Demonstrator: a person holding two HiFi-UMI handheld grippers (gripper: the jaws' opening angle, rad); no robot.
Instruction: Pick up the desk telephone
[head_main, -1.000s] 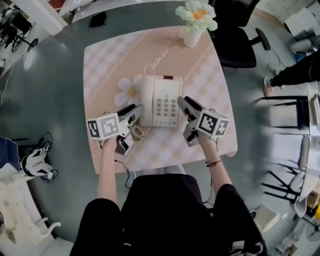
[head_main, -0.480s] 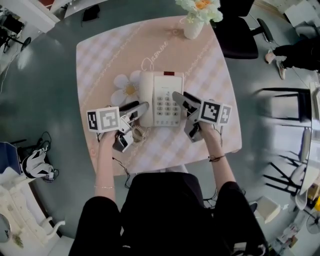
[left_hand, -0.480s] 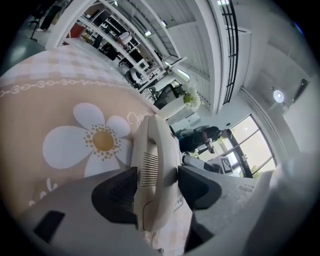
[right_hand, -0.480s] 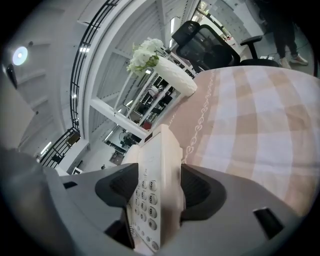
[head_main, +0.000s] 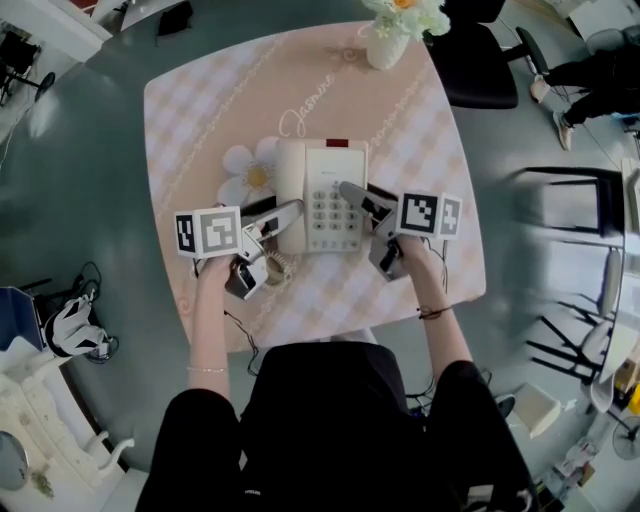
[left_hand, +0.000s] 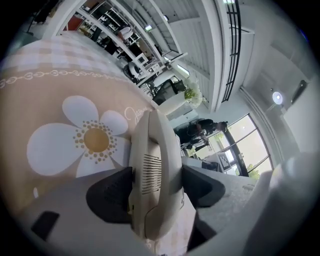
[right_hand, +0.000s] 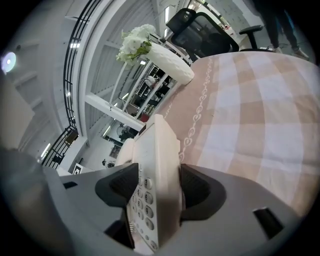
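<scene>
now, left tool (left_hand: 157, 185) opening around handset (left_hand: 155, 145), right tool (right_hand: 156, 187) spread astride telephone (right_hand: 156, 142)

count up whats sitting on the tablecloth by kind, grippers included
desk telephone: 1
vase of flowers: 1
gripper: 2 (left gripper, jaws opening, handset between them; right gripper, open, astride the desk telephone)
total: 4
</scene>
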